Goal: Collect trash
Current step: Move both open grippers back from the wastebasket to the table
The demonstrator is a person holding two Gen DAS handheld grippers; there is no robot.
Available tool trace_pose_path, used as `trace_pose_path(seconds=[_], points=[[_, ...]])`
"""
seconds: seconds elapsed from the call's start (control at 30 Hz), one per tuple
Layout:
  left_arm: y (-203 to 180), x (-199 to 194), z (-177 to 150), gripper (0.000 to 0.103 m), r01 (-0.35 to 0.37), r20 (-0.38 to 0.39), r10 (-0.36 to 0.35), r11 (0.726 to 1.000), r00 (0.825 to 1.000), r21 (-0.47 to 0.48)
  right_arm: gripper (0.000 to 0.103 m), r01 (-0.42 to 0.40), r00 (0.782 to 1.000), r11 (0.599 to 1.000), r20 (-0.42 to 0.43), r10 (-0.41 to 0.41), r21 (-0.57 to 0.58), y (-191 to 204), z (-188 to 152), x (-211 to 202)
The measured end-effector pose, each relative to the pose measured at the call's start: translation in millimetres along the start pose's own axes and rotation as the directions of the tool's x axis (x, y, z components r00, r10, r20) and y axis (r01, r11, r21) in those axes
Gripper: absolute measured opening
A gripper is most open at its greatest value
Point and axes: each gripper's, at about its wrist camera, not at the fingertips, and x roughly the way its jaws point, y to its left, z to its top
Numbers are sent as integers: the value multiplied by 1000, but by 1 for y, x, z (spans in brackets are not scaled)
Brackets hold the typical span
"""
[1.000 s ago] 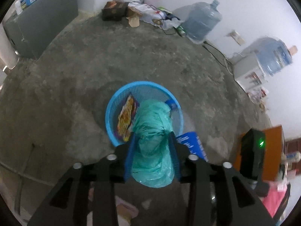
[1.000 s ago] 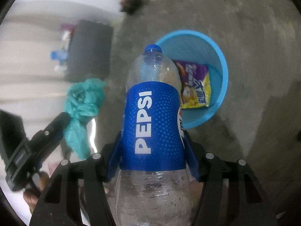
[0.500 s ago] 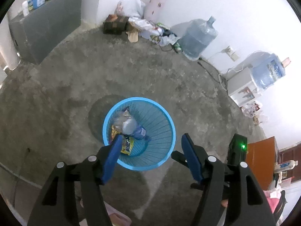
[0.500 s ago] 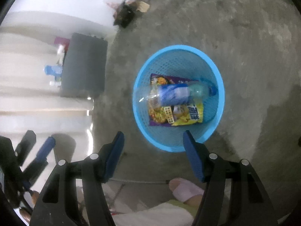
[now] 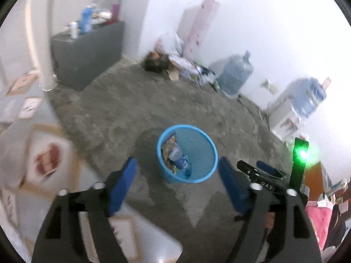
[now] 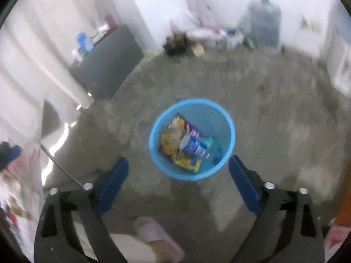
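Both tongs point steeply down at the floor from above; the left tongs (image 5: 176, 183) stand wide with the jaws opening and nothing between the blue pads, and the right tongs (image 6: 178, 183) likewise stand wide, jaws opening, with only bare floor in the gap; in the left view the right tongs show again at the right edge, black with a green light glowing on top.

Nearest in the right view, one foot in a pale pink slipper (image 6: 158, 236) rests on the concrete floor (image 6: 274, 118), which is grey, rough and mottled.

Beyond the pads stands one round blue basket (image 6: 227, 118) of plastic mesh, upright on the floor, apart from both tongs; inside it lie one clear plastic bottle (image 6: 194, 146) with a blue label, on its side, one crinkled yellow and purple snack packet (image 6: 173, 135) beneath it, and what seems, through the blur, to be a scrap of green plastic bag (image 6: 207, 141) beside the bottle.

Farther off sits one dark grey cabinet (image 5: 87, 54) with bottles on top; along the white wall lies a heap of papers and boxes (image 5: 173, 65); two large bluish water jugs (image 5: 235, 74) stand there, rounded and translucent, one on the floor and one on a white dispenser.
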Motion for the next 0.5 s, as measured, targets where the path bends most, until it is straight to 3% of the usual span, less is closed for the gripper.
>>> trace_pose_path(seconds=[0.1, 0.23, 0.33, 0.5], points=[[22, -42, -17, 98, -42, 87, 46, 998, 995, -49, 95, 15, 997, 993, 79, -6, -118, 31, -1, -18], [63, -102, -46, 98, -125, 186, 147, 984, 971, -126, 95, 14, 987, 968, 156, 26, -250, 74, -6, -36], [99, -141, -72, 98, -176, 208, 219, 962, 953, -206, 95, -50, 973, 933, 195, 126, -357, 108, -9, -47], [150, -186, -111, 98, -180, 235, 271, 920, 934, -348, 95, -169, 936, 873, 204, 288, -458, 155, -9, -67]])
